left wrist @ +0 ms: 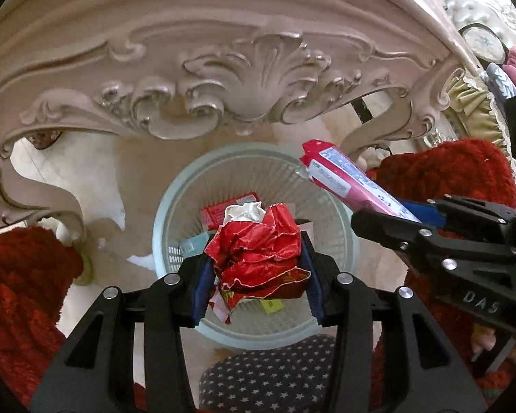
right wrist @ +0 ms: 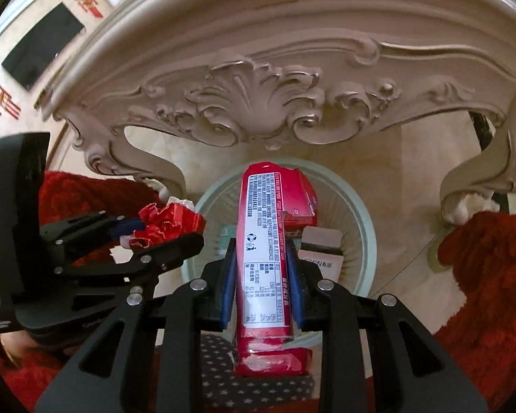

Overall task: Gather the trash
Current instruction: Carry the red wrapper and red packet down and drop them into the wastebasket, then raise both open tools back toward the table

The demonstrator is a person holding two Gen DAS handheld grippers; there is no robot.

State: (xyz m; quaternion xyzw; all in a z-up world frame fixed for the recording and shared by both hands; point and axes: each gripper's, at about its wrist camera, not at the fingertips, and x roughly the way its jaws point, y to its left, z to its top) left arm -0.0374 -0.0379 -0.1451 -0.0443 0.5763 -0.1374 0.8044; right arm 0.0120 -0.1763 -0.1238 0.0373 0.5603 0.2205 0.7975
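Below you the glossy beige marble floor (left wrist: 96,172) carries everything; the pale green wastebasket (left wrist: 340,213) stands directly on it, just in front of the carved cream table (left wrist: 223,79), whose scrolled legs (right wrist: 471,175) come down on either side of it; a shaggy red rug (left wrist: 20,275) lies on the floor to your left and right, touching the legs' feet; the basket sits between the two red patches.
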